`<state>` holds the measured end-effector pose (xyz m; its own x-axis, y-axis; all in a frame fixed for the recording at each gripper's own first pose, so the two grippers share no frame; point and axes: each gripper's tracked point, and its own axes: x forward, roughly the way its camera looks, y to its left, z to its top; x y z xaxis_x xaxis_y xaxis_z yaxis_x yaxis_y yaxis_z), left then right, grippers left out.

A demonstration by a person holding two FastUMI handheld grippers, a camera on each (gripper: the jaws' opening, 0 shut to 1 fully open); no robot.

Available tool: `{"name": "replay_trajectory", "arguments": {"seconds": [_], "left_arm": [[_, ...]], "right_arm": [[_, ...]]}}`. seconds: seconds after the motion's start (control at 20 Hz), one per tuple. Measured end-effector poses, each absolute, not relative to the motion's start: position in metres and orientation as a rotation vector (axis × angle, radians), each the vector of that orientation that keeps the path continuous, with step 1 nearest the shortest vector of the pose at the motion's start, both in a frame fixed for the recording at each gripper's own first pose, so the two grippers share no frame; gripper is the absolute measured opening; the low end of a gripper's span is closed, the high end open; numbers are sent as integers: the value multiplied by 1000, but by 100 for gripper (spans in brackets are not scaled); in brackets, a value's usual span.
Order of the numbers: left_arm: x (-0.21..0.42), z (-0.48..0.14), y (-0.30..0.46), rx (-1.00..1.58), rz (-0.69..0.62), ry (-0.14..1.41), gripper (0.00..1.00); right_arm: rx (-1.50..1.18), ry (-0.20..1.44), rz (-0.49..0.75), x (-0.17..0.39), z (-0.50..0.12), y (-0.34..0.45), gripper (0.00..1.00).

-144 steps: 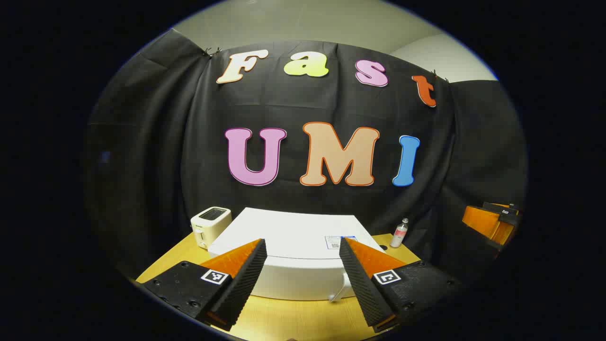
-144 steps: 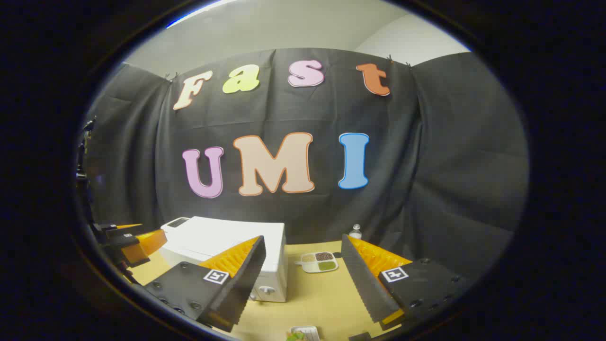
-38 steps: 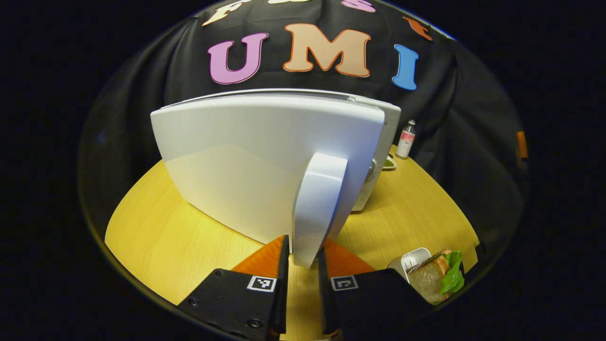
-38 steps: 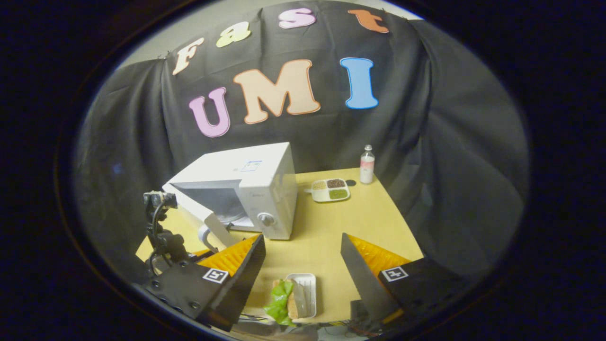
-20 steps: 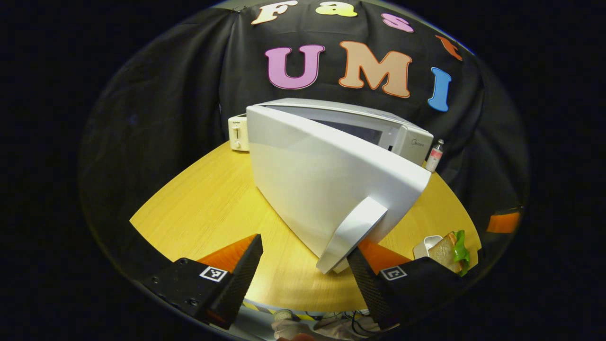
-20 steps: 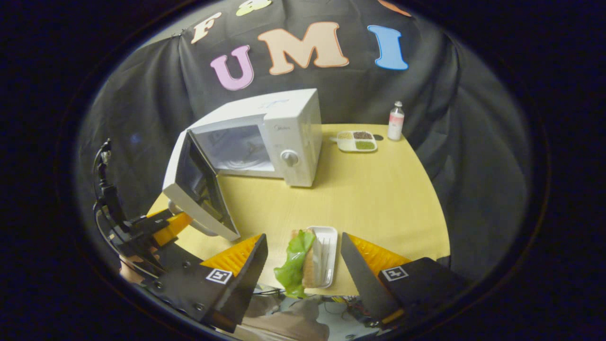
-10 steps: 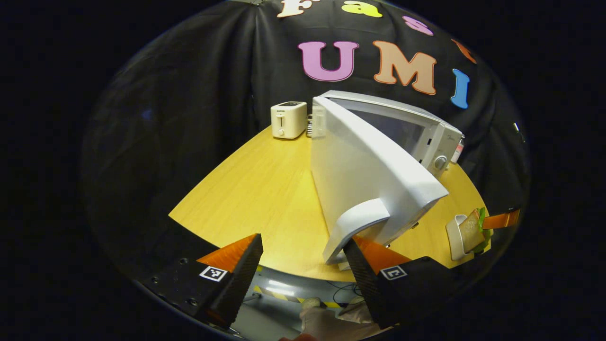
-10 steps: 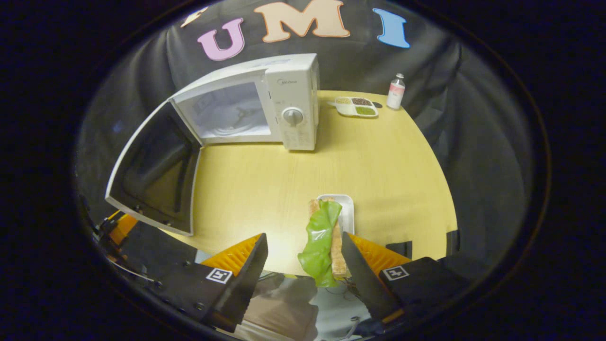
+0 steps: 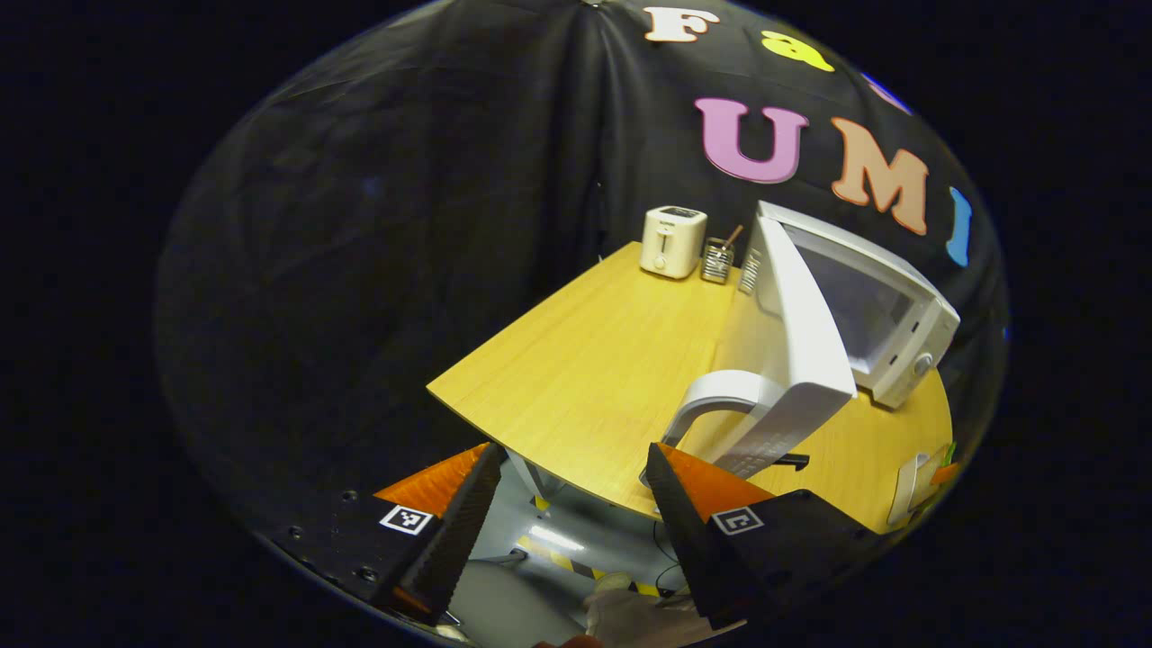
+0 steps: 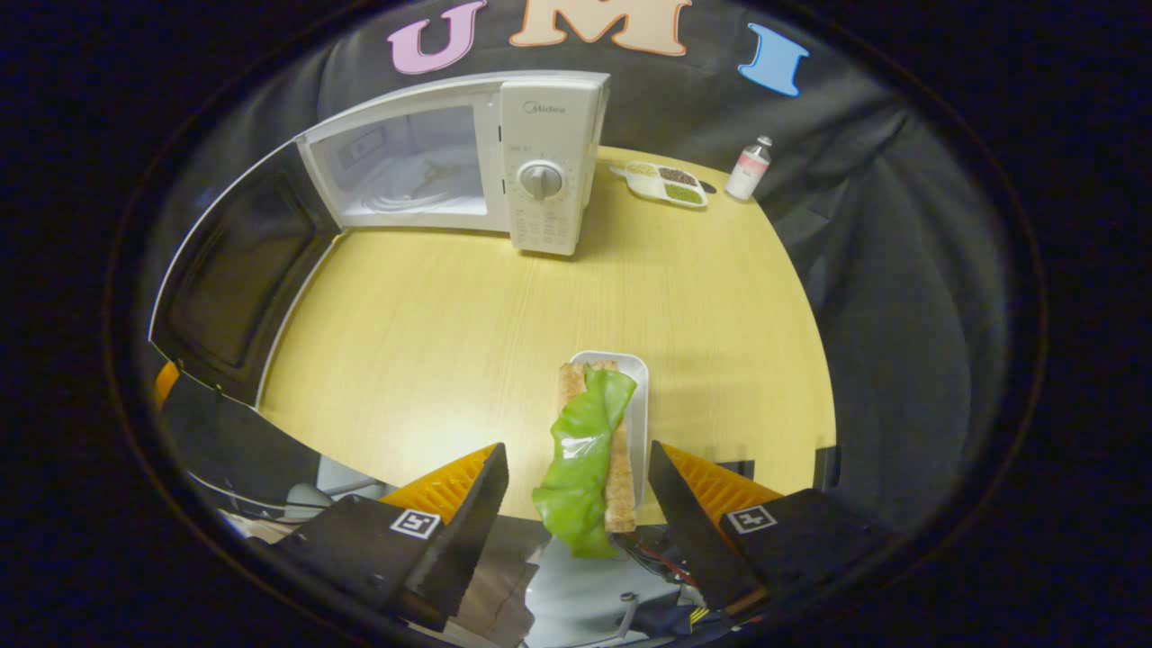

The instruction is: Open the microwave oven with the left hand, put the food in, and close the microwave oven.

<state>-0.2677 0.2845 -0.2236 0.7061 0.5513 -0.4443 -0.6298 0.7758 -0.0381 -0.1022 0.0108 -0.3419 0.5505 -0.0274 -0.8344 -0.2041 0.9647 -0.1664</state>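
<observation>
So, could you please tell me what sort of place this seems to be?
Probably a staged kitchen set in a recording booth: a microwave with its door open, a toaster and a sandwich sit on a wooden table ringed by black cloth.

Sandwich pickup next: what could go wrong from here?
1. The sandwich overhangs the table edge on its tray; a nudge from the open right claw may tip it off.
2. The lettuce hangs loose and may slip out.
3. The microwave door stands wide open near the open left claw; a bump could swing it.
</observation>
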Motion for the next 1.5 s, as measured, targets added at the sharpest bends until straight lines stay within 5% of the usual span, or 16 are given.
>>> {"name": "replay_trajectory", "arguments": {"seconds": [0.05,0.4,0.55,0.6,0.65,0.75,0.9,1.5], "left_arm": [[-272,-218,289,-207,690,405,96],[-272,-157,320,-123,824,230,96],[-266,-150,318,-95,815,208,96],[-265,-147,316,-103,806,199,96],[-264,-144,314,-113,796,187,96],[-251,-140,308,-128,782,170,96],[-238,-141,312,-144,763,162,96],[-222,-138,319,-115,654,152,96]], "right_arm": [[-255,1001,106,-102,-346,11,93],[-254,1088,76,-90,-364,-1,95],[-227,1133,78,-91,-370,3,73],[-236,1146,84,-93,-371,3,58],[-257,1146,85,-93,-371,2,59],[-267,1142,75,-92,-367,3,41],[-232,1129,53,-91,-365,2,32],[-109,1036,-37,-107,-317,-5,39]]}}
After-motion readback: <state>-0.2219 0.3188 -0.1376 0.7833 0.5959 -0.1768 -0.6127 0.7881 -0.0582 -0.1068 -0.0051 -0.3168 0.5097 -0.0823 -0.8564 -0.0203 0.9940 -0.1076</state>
